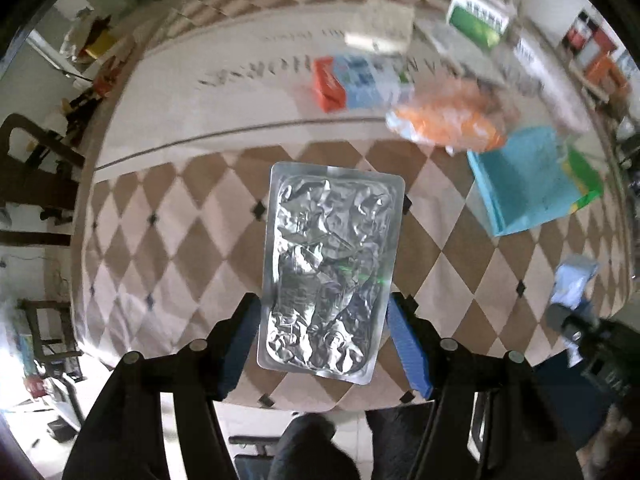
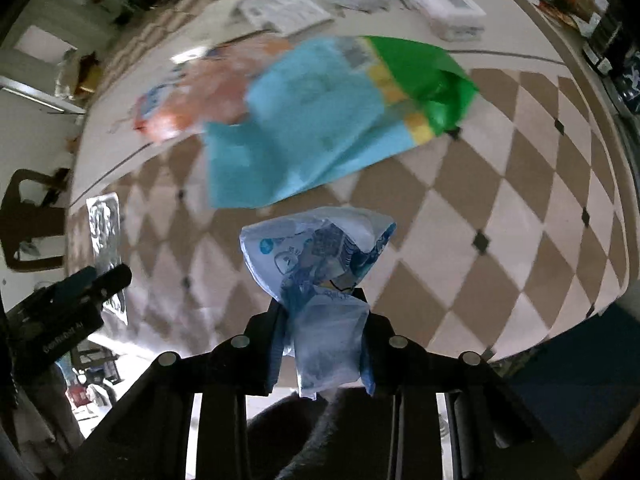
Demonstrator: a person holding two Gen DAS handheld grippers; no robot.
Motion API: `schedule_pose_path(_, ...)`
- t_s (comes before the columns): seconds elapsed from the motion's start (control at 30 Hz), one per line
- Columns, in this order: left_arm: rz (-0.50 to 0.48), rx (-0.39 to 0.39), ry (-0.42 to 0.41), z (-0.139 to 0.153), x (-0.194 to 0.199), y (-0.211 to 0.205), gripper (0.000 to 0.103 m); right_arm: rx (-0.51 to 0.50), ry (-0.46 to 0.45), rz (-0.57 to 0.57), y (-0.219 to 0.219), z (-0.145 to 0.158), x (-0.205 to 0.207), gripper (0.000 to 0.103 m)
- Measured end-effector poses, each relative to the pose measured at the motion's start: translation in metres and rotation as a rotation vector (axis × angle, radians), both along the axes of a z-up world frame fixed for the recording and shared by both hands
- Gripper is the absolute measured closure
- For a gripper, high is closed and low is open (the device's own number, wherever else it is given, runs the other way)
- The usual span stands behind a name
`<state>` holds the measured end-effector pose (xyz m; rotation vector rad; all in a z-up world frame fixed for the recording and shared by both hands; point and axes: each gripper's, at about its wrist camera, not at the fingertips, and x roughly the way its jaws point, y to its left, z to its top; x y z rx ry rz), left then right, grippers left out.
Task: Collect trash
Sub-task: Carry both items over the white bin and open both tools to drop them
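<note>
My left gripper (image 1: 323,312) is shut on a silver foil blister pack (image 1: 330,268), gripped by its long edges between the blue pads and held above the checkered tablecloth (image 1: 168,232). My right gripper (image 2: 322,320) is shut on a crumpled white-and-blue plastic wrapper (image 2: 316,252) that sticks up past the fingertips. The blister pack also shows in the right wrist view (image 2: 105,232), with the left gripper's body below it. The wrapper shows in the left wrist view (image 1: 572,284) at the right.
On the table lie a blue-and-green bag (image 2: 320,120), an orange bag (image 1: 448,120), an orange-and-blue carton (image 1: 352,80), a green-and-white box (image 1: 480,16), papers (image 2: 280,10) and a white box (image 2: 440,0). The table's near edge (image 2: 560,336) curves below.
</note>
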<state>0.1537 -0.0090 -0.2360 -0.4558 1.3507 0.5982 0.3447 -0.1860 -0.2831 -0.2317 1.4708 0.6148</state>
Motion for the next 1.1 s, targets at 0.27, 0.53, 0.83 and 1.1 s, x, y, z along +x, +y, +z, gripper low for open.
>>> schedule_pose_path(0.27, -0.006, 0.02, -0.124, 0.024, -0.099, -0.006, 0.041, 0.085, -0.043, -0.01, 0.012, 0.057, -0.108, 0.071)
schedule_pose_path(0.53, -0.075, -0.065, -0.088, -0.021, -0.192, -0.037, 0.041, 0.067, -0.01, -0.063, -0.021, 0.036, -0.258, 0.071)
schedule_pose_path(0.83, -0.035, -0.28, 0.038, -0.184, -0.234, -0.056, 0.041, -0.026, 0.125, -0.149, -0.06, -0.098, -0.332, 0.071)
schedule_pose_path(1.1, 0.07, -0.559, 0.074, -0.368, -0.233, -0.045, 0.041, -0.05, 0.211, -0.169, -0.059, -0.265, -0.337, 0.071)
